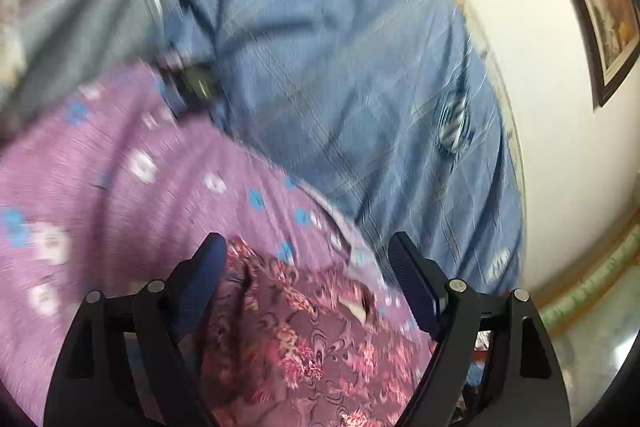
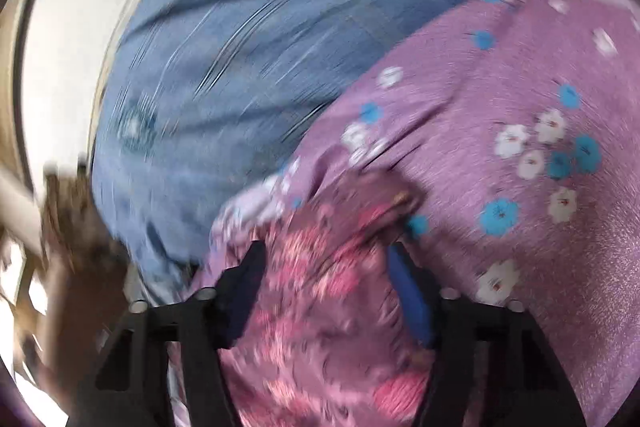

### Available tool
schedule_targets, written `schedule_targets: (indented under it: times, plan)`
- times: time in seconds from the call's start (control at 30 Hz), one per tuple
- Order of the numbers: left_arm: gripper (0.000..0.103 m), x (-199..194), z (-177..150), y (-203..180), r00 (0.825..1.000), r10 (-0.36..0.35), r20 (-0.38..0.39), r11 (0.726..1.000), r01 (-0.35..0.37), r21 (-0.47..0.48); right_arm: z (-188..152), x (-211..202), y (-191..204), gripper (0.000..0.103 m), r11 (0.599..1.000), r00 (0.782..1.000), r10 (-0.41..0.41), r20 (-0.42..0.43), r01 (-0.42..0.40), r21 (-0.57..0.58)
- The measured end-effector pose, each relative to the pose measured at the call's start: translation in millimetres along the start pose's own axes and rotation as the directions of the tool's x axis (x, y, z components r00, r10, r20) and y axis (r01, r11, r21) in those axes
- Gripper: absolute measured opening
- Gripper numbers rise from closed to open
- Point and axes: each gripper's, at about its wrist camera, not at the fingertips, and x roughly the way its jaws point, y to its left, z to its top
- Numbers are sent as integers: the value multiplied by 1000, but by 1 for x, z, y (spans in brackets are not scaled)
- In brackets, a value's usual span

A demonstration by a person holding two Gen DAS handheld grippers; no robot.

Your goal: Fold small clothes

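In both blurred views a dark floral garment (image 1: 304, 339) lies low in the frame on a purple flowered sheet (image 1: 100, 187). Left gripper (image 1: 308, 255) jaws gape wide around it; right gripper (image 2: 328, 267) jaws stand half-open, cloth between, grip unclear.

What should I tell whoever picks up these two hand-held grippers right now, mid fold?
Left hand-held gripper: jaws wide open over the dark floral garment, gripping nothing.
Right hand-held gripper: jaws part open, the same floral garment bunched between them; the blur hides whether the pads press on it.
The garment lies rumpled on the purple flowered cloth, which lies on the blue bedspread.
Done: no finished fold can be seen.
Left: take hold of it again, spread it flat and fold it.
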Motion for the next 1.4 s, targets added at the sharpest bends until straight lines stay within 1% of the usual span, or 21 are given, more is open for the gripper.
schedule_targets:
  times: [0.07, 0.13, 0.2, 0.23, 0.3, 0.4, 0.43, 0.5, 0.53, 0.57, 0.63, 0.7, 0.77, 0.83, 0.9, 0.93, 0.97, 1.03, 1.17, 1.3, 1.4]
  plan:
    - [83, -14, -15, -19, 999, 32, -17, 998, -31, 54, -12, 12, 31, 54, 993, 998, 1, -70, -9, -116]
    - [83, -19, -41, -41, 998, -15, -67, 991, 24, 135, -32, 31, 70, 49, 970, 986, 3, -168, -44, -240]
    - [83, -12, -71, -63, 988, -55, -144, 964, 90, 249, -53, 56, 105, 46, 935, 964, -19, -266, -77, -345]
    - [83, -5, -82, -71, 978, -75, -194, 949, 130, 287, -63, 68, 119, 43, 917, 951, -45, -306, -83, -391]
    - [83, 12, -108, -80, 940, -90, -329, 921, 205, 333, -84, 98, 140, 39, 878, 915, -118, -387, -85, -470]
    - [83, 36, -130, -69, 895, -17, -446, 918, 191, 347, -95, 138, 154, 35, 849, 881, -205, -427, -58, -526]
    - [82, 39, -129, -60, 904, -4, -428, 937, 153, 315, -93, 148, 158, 26, 834, 877, -237, -418, -37, -551]
    - [81, 47, -130, -52, 873, 12, -487, 943, 152, 296, -70, 170, 168, 24, 845, 890, -224, -398, -26, -534]
    - [78, 47, -130, -50, 867, 15, -498, 941, 156, 300, -57, 178, 172, 23, 857, 896, -213, -390, -20, -515]
    - [77, 45, -129, -49, 866, 11, -500, 939, 163, 303, -44, 185, 174, 23, 863, 906, -205, -369, -11, -505]
    - [77, 40, -129, -50, 864, 8, -503, 925, 185, 332, -9, 194, 176, 22, 886, 943, -180, -279, 33, -462]
    - [77, 41, -129, -49, 860, 18, -510, 916, 191, 354, 27, 195, 165, 24, 940, 970, -129, -205, 54, -336]
    - [77, 40, -129, -52, 859, 33, -511, 902, 194, 386, 51, 188, 152, 28, 969, 983, -106, -150, 68, -237]
    - [77, 37, -125, -60, 879, 54, -474, 875, 187, 447, 61, 173, 146, 28, 971, 987, -104, -127, 72, -229]
    - [77, 33, -110, -69, 921, 64, -384, 835, 161, 526, 58, 147, 140, 28, 962, 987, -109, -117, 75, -261]
    - [78, 29, -101, -72, 936, 53, -349, 826, 155, 542, 57, 140, 137, 28, 960, 987, -109, -121, 74, -269]
    - [81, 29, -91, -73, 947, 38, -320, 831, 148, 536, 54, 128, 131, 28, 958, 985, -113, -127, 74, -277]
    - [85, 44, -74, -72, 948, 18, -317, 861, 147, 487, 49, 110, 119, 28, 950, 978, -156, -138, 110, -294]
    - [85, 86, -57, -41, 916, -5, -402, 964, 112, 242, 34, 90, 98, 28, 920, 956, -262, -136, 204, -335]
    - [85, 104, -40, -32, 929, -5, -370, 982, 74, 173, 46, 101, 72, 28, 931, 941, -304, -151, 259, -259]
    - [85, 115, -26, -22, 937, 2, -351, 986, 57, 159, 59, 133, 55, 28, 926, 919, -353, -176, 317, -205]
